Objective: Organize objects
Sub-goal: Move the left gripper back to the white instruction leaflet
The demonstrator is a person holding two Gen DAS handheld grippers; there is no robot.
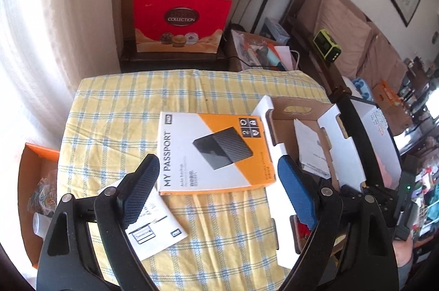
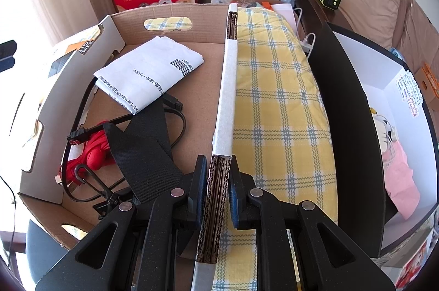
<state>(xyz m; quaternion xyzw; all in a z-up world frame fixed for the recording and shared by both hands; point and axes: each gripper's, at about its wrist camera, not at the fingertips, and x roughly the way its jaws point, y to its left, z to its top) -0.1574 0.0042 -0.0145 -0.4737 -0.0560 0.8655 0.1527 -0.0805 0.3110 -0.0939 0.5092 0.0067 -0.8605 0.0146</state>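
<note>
In the left wrist view my left gripper (image 1: 218,167) is open above the yellow checked tablecloth (image 1: 137,104). An orange and white "My Passport" box (image 1: 216,151) lies flat just beyond its fingertips. A white leaflet (image 1: 153,228) lies under the left finger. A cardboard tray (image 1: 299,112) stands to the right. In the right wrist view my right gripper (image 2: 218,167) is shut on the cardboard tray's right wall (image 2: 227,90). Inside the tray lie a folded white paper (image 2: 148,71), a black strap (image 2: 145,143), black cables (image 2: 175,104) and a red item (image 2: 93,154).
A black and white open box (image 2: 356,110) stands right of the tray, holding pink items (image 2: 397,167). Red gift boxes (image 1: 181,22) are stacked behind the table. An orange box (image 1: 35,173) sits at the table's left. A brown sofa (image 1: 343,25) is at the right.
</note>
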